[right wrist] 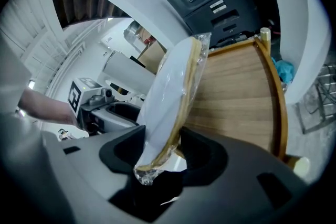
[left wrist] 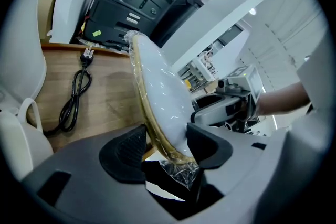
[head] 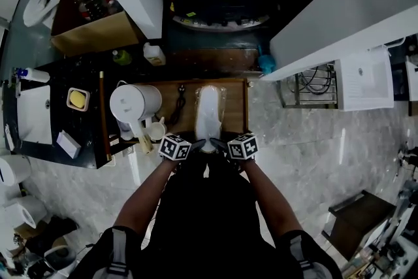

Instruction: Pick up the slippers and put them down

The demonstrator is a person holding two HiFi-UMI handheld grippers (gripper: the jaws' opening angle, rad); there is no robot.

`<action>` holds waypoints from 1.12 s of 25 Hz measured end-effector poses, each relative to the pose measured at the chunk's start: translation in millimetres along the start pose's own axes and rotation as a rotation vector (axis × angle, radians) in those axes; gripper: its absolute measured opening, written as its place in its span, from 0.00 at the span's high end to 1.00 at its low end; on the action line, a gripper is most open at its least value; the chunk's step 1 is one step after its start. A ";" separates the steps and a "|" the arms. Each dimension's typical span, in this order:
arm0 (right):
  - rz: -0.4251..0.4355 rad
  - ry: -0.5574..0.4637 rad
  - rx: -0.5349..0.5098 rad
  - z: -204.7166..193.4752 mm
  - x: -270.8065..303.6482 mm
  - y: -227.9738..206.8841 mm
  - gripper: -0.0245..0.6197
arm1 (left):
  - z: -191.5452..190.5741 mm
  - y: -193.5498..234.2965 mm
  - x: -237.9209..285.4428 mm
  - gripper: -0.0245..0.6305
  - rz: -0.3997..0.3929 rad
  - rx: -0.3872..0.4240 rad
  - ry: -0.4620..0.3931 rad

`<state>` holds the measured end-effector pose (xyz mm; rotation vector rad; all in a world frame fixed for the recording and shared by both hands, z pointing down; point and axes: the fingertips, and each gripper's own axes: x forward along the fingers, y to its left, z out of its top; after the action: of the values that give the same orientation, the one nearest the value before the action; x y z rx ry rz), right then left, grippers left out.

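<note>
Pinches the plastic-wrapped slippers (head: 209,115) at their near end with the left gripper (head: 198,144) from 7 o'clock and the right gripper (head: 222,144) from 5 o'clock, each closed on the pack with a pad on either face and the crinkled wrap tail bunched behind. Holds the pack over the wooden counter (head: 236,108), far end toward 12 o'clock. Leaves a white kettle (head: 134,103) at 9 o'clock of the slippers, with a coiled black cable (head: 179,104) between kettle and pack
</note>
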<state>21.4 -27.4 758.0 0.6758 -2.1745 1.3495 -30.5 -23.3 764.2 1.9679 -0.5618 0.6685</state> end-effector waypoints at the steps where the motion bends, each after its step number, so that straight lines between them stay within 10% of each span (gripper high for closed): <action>1: 0.000 0.005 0.002 -0.3 2.6 -2.0 0.63 | -0.5 2.7 1.7 0.59 0.001 0.000 0.006; 28: -0.119 0.188 0.033 -5.8 45.4 -52.4 0.63 | -10.5 60.6 41.6 0.58 0.090 -0.159 0.175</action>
<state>21.2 -49.4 824.1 0.6519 -1.9378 1.3335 -39.9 -45.5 834.5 1.7253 -0.5805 0.8181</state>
